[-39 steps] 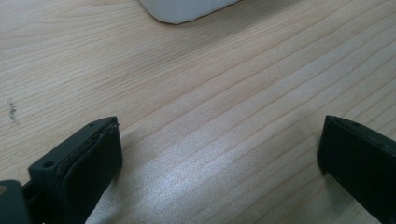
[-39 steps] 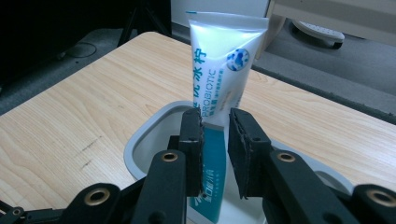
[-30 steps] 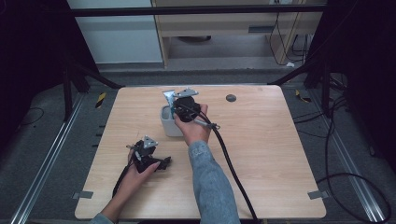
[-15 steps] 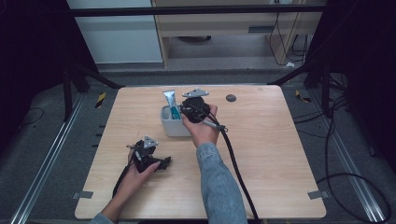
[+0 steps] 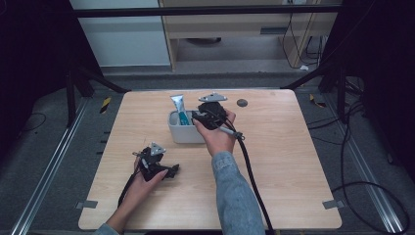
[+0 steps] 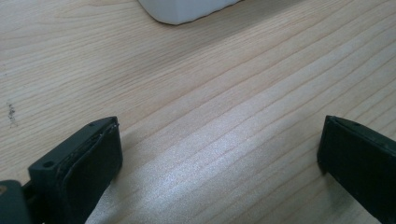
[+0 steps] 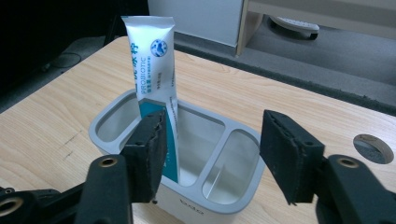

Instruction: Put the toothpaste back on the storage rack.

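A white and teal toothpaste tube (image 7: 152, 65) stands upright in the middle compartment of a grey-white three-part holder (image 7: 100, 123), leaning at its left divider. My right gripper (image 7: 215, 126) sits just in front of the holder. Its jaws have just been opening, and they stand open with nothing between them. The tube rises just beyond the left jaw. From above, the tube (image 5: 179, 108) sticks up out of the holder (image 5: 182, 133), and the right gripper (image 5: 198, 116) is at the holder's right end. My left gripper (image 5: 171, 171) rests on the table nearer the front, open over bare wood (image 6: 219, 140).
A round dark hole (image 5: 242, 103) is set in the wooden tabletop (image 5: 293, 166) behind and right of the holder. A corner of the holder (image 6: 182, 9) shows ahead of the left gripper. Black cables trail from both grippers toward the table's front edge.
The right gripper has let go of the tube and drawn back to the right from over the holder. The tube now stands free in it. The left hand has stayed put.
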A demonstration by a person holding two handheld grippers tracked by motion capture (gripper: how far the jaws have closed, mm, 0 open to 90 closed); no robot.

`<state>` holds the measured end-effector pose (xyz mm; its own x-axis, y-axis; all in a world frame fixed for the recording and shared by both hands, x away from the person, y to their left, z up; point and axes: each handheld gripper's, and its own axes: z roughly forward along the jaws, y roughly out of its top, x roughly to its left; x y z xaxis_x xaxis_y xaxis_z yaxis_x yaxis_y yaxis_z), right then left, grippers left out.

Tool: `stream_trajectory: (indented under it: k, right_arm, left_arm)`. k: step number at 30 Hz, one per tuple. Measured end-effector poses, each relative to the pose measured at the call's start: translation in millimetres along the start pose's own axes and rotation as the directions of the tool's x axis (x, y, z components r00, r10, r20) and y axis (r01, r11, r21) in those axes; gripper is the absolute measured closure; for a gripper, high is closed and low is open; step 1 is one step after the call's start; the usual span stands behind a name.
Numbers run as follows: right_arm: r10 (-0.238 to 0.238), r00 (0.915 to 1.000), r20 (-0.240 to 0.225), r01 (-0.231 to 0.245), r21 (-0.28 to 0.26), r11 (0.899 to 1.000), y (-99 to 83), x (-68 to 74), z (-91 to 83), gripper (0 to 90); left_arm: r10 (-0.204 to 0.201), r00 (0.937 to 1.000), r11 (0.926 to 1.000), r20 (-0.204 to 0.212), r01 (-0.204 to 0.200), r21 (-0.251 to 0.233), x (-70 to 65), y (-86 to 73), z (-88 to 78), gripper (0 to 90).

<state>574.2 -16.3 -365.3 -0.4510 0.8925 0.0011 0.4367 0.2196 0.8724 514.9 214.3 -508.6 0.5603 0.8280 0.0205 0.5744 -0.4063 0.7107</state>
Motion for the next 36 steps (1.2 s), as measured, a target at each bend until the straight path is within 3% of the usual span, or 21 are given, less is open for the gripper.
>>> stream_trajectory:
  k: [10,15,19,21,30,36]
  right_arm:
    - [-0.013,0.9999,-0.002,0.013,-0.020,1.000,0.0,-11.3,-12.8,34.5]
    - [-0.003,1.0000,0.007,0.003,-0.014,1.000,0.0,-21.8,-19.9,24.8]
    - [0.011,0.9976,0.069,-0.011,0.002,1.000,0.1,-29.6,-25.0,14.0]
    - [0.007,0.9977,0.068,-0.007,0.012,1.000,-0.8,-32.7,-26.5,10.7]
    - [-0.012,0.9946,0.103,0.008,0.037,0.999,-10.0,-42.4,-34.3,7.0]
    - [0.009,0.9928,0.119,-0.014,0.038,0.999,-18.6,-53.2,-42.4,6.3]
  left_arm:
    - [-0.002,1.0000,1.0000,-0.002,0.002,-0.001,-0.2,0.5,0.6,0.0]
    - [-0.002,1.0000,1.0000,-0.002,0.002,-0.002,-0.3,0.6,0.8,0.0]
    - [-0.002,1.0000,1.0000,-0.002,0.002,-0.002,-0.3,0.6,0.8,0.0]
    - [-0.003,1.0000,1.0000,-0.001,0.003,-0.002,-0.3,0.6,0.8,0.0]
    - [-0.001,1.0000,1.0000,0.000,0.001,-0.002,-0.1,0.8,0.9,0.0]
    - [0.001,1.0000,1.0000,0.000,-0.001,-0.001,0.0,0.9,0.9,0.0]
